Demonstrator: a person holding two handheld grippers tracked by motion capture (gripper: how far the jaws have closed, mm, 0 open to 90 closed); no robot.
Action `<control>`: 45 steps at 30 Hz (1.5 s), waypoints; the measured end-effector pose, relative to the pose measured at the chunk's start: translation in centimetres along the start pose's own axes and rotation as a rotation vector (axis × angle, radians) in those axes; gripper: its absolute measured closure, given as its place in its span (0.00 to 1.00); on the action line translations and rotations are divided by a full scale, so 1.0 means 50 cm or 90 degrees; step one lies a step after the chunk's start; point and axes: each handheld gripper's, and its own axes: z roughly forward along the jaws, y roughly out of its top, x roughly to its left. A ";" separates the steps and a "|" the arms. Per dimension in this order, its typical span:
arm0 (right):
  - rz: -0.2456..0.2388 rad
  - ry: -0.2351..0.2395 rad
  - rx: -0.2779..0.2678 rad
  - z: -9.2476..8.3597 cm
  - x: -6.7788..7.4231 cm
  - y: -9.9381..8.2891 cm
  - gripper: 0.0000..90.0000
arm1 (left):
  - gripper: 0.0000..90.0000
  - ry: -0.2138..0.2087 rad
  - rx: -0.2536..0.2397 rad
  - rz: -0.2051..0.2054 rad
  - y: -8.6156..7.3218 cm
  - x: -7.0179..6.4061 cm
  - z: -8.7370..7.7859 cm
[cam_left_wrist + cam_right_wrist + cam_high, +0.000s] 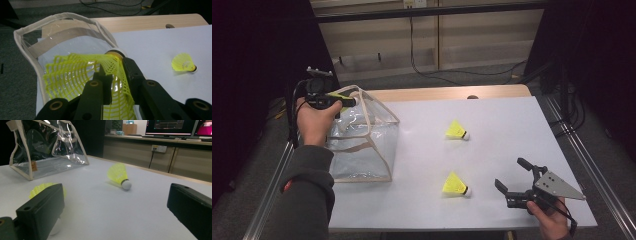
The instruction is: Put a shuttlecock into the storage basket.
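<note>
My left gripper [346, 101] is shut on the mesh skirt of a yellow shuttlecock [75, 75], squashing it, and holds it over the open mouth of a clear plastic bag [362, 137] with beige trim. Its white cork [116, 52] points past the bag's rim [62, 17]. Two more yellow shuttlecocks lie on the white table: one mid-table [456, 130], one nearer the front [455, 185]. My right gripper [512, 174] rests open at the front right, jaws toward the nearer shuttlecock. In the right gripper view that shuttlecock [37, 190] peeks from behind the left jaw, and the far one [119, 176] lies ahead.
The white tabletop [512, 125] has a wooden strip [447, 93] along its far edge. Metal rails run down both sides of the table. Cables lie on the floor beyond it, in front of a cabinet. The bag [47, 147] stands at the table's left side.
</note>
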 end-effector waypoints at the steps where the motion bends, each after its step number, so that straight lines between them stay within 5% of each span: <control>1: -0.001 0.000 0.001 0.000 0.000 0.000 0.01 | 0.87 0.002 0.001 0.000 0.000 0.001 0.001; 45: -0.003 0.003 -0.001 0.002 0.001 0.000 0.01 | 0.87 0.025 0.019 -0.012 -0.003 0.013 0.030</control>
